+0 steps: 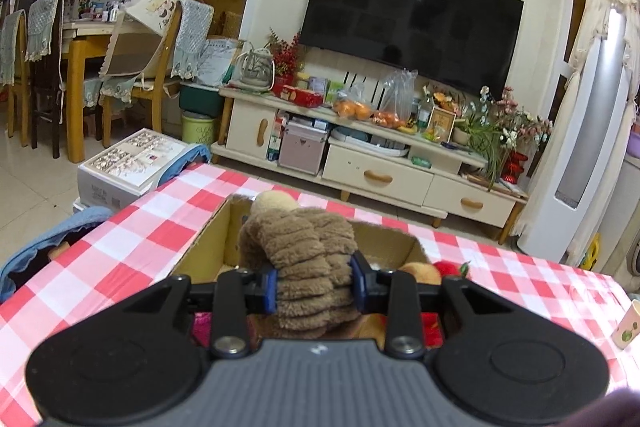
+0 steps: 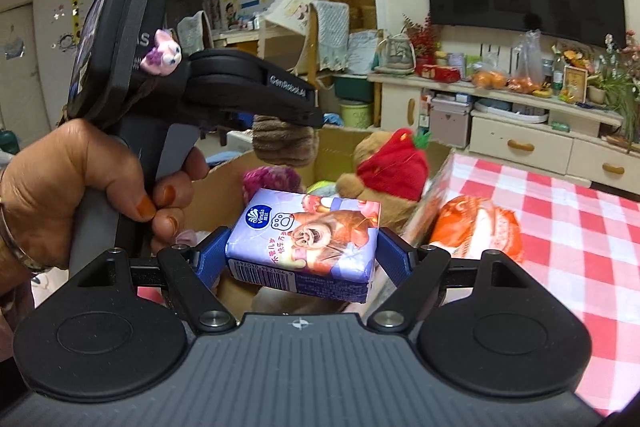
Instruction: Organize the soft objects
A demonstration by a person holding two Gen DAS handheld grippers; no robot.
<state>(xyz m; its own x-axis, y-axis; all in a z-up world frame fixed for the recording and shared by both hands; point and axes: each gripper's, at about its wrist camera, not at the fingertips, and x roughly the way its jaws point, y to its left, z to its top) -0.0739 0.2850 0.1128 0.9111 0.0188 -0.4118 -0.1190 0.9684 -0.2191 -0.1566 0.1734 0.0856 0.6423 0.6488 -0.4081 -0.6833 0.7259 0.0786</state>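
Brown plush toy (image 1: 308,267) hangs pinched in the left gripper (image 1: 314,287) over the cardboard box (image 1: 208,239); right gripper (image 2: 304,255) jaws clamp a tissue pack (image 2: 308,243), likely headed inside.

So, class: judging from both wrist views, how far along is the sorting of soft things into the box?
Done: a strawberry-capped bear and a pink fuzzy toy lie in the cardboard box. In hand: the left gripper grips a brown plush; the right gripper grips a tissue pack. Left: an orange item outside the box.
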